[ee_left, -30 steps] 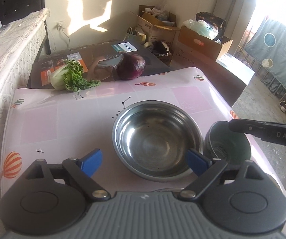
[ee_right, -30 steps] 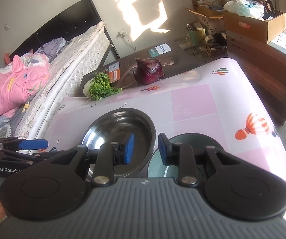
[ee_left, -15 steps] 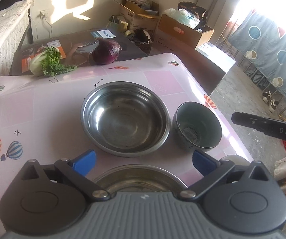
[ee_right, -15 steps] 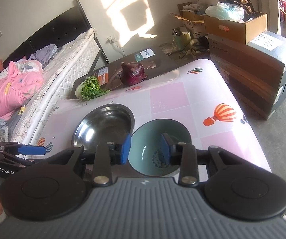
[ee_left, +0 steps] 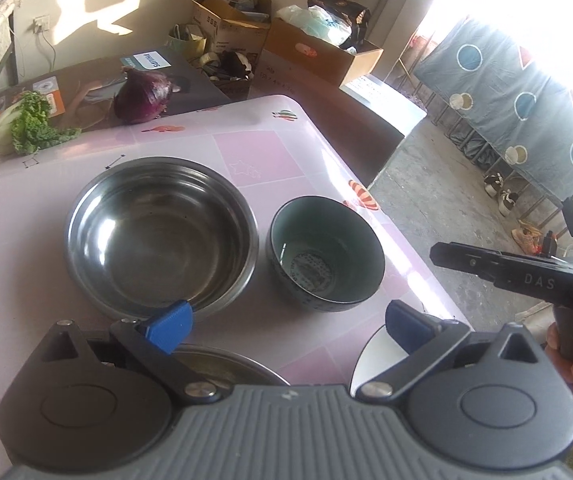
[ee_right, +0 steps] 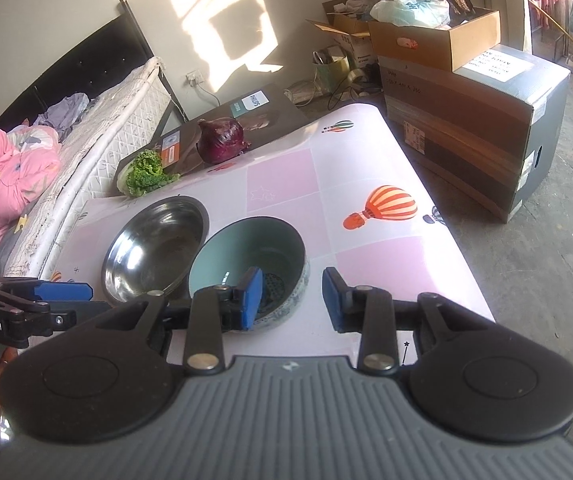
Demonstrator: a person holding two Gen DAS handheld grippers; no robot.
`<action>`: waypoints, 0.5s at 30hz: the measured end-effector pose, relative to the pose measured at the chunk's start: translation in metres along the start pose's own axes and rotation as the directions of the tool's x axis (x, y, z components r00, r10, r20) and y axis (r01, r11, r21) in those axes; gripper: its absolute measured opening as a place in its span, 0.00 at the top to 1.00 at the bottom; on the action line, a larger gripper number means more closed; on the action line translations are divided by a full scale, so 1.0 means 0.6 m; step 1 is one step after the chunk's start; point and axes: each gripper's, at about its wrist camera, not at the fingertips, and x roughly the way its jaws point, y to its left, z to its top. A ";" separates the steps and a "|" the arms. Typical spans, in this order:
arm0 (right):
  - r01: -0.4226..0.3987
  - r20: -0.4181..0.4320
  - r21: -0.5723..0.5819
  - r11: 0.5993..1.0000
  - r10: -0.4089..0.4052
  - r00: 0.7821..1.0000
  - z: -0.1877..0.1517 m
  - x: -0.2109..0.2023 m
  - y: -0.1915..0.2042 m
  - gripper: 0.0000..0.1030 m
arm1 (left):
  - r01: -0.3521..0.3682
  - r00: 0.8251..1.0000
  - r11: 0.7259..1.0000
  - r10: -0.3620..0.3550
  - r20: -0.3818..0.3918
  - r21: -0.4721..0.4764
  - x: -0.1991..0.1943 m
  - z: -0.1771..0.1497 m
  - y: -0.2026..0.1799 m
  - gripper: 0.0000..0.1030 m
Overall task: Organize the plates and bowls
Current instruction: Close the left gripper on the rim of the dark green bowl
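Right gripper (ee_right: 292, 300): its jaws have widened since half a second ago and now stand well apart, one blue pad inside the near rim of the green bowl (ee_right: 252, 252), the other outside it; no contact is evident, nothing held. Left gripper (ee_left: 286, 322): fully spread, empty, unchanged. The green bowl sits just beside the large steel bowl (ee_left: 160, 232), at its 3 o'clock in the left view. A second steel bowl (ee_left: 222, 364) and a white plate (ee_left: 370, 360) lie at 6 o'clock, partly hidden. Judgement: the right tool is set to pinch the bowl's rim for stacking; no nesting is done yet.
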 end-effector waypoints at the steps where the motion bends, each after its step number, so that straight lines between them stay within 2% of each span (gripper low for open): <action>1: -0.003 -0.003 0.004 1.000 0.003 1.000 0.000 0.005 -0.003 0.69 | -0.004 1.000 1.000 0.004 -0.003 0.013 0.010 0.000 -0.008 0.02; 4: -0.020 -0.017 0.025 0.999 0.020 1.000 0.002 0.029 -0.015 0.69 | -0.003 1.000 1.000 0.003 -0.028 0.015 0.034 0.006 -0.019 0.09; 9: -0.050 -0.040 0.070 0.996 0.053 0.998 0.009 0.076 -0.033 0.69 | -0.019 0.998 1.000 0.019 -0.068 -0.004 0.063 0.017 -0.026 0.38; 11: -0.060 -0.043 0.087 0.994 0.063 0.997 0.012 0.092 -0.038 0.70 | -0.039 0.997 0.999 0.038 -0.065 -0.006 0.069 0.022 -0.029 0.43; 15: -0.073 -0.049 0.105 0.992 0.079 0.996 0.020 0.125 -0.041 0.73 | -0.045 0.996 0.999 0.043 -0.077 -0.018 0.085 0.031 -0.030 0.61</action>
